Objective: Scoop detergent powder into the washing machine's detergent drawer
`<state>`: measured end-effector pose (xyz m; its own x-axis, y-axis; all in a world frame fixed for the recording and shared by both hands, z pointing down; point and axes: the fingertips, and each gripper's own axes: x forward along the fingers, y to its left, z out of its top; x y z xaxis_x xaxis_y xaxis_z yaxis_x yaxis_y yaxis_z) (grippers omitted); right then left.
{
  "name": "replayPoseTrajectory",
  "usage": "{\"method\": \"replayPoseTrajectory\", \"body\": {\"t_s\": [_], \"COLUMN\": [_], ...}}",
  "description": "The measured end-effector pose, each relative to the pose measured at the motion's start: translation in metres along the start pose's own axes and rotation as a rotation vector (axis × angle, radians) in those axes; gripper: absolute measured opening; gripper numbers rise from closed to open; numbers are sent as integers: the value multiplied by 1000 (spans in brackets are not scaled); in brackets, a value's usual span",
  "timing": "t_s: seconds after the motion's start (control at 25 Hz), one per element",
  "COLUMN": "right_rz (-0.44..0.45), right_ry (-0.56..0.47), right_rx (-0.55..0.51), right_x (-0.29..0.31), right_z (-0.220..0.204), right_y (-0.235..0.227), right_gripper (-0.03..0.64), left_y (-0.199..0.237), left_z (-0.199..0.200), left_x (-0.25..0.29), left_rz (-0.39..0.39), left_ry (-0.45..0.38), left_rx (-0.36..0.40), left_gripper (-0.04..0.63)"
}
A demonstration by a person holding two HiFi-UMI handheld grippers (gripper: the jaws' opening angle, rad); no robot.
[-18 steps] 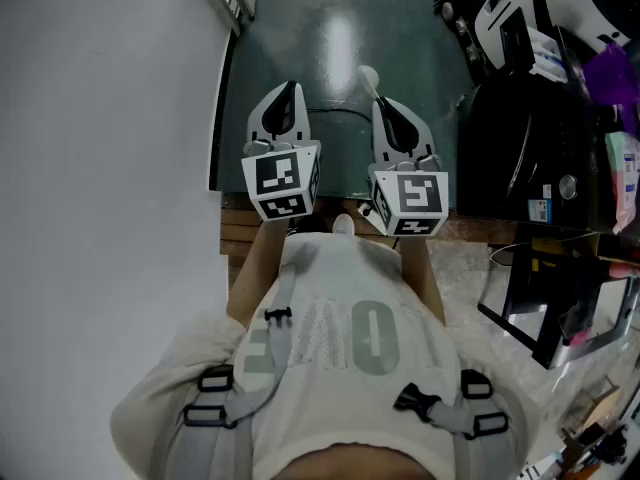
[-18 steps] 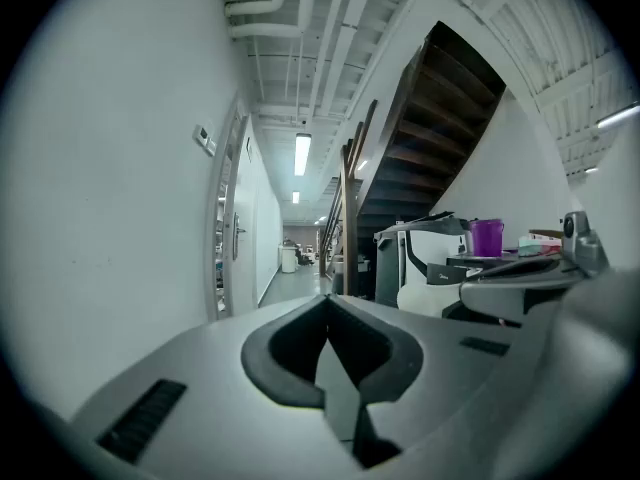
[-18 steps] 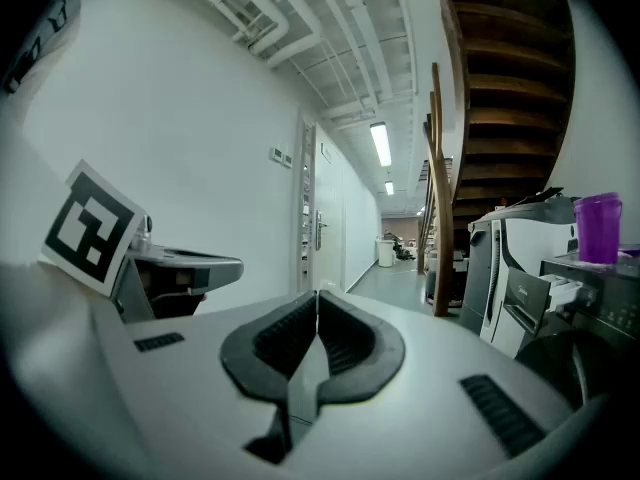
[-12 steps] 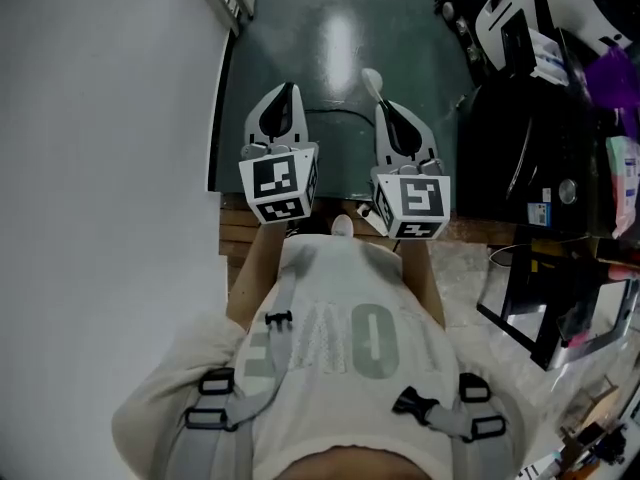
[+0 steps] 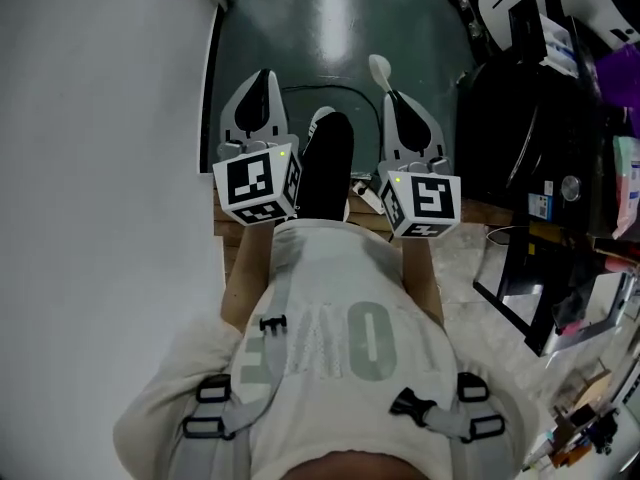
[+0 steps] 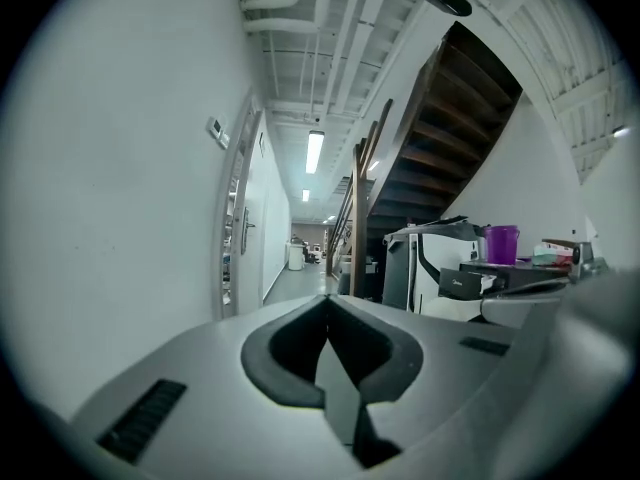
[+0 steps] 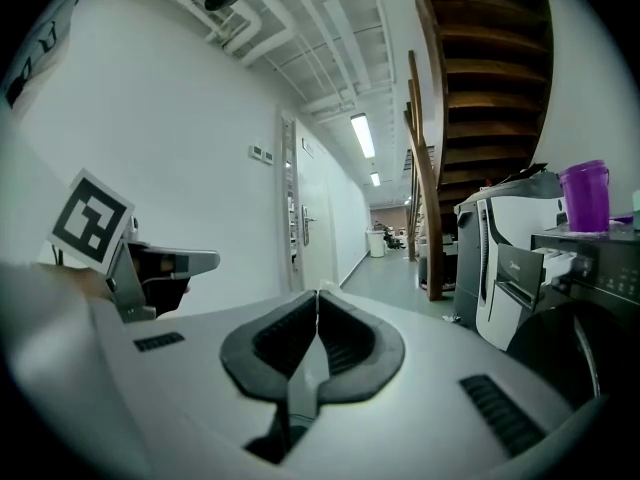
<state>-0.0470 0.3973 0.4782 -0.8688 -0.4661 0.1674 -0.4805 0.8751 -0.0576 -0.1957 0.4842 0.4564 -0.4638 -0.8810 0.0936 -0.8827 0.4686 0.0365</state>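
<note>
Both grippers are held side by side in front of the person's chest, pointing forward over a dark green floor. My right gripper is shut on the thin handle of a white scoop, whose bowl sticks out past the jaw tips. My left gripper is shut with nothing in it; it also shows at the left of the right gripper view. A white washing machine stands ahead on the right. No detergent powder or drawer shows in any view.
A white wall with a door runs along the left of a long corridor. Dark machines and a purple cup line the right, under a wooden staircase. The person's black shoe is between the grippers.
The person has stepped forward: a black shoe now shows between the grippers. The left gripper has shifted a little left and the right one slightly right. Both stay shut.
</note>
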Motion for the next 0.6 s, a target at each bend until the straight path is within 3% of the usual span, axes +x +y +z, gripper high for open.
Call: {"method": "replayPoseTrajectory", "body": {"t_s": [0.28,0.6], "right_rz": [-18,-38], "right_ry": [23,65], "right_rx": [-10,3], "right_x": [48,136], "right_z": [-7,0], "right_y": [-29,-77], "right_gripper": [11,11], "left_y": [4,17], "left_z": [-10,-5], "left_x": [57,168], "left_rz": [-12,-33], "left_ry": [10,36], "left_rx": [-5,-14], "left_gripper": [20,20]}}
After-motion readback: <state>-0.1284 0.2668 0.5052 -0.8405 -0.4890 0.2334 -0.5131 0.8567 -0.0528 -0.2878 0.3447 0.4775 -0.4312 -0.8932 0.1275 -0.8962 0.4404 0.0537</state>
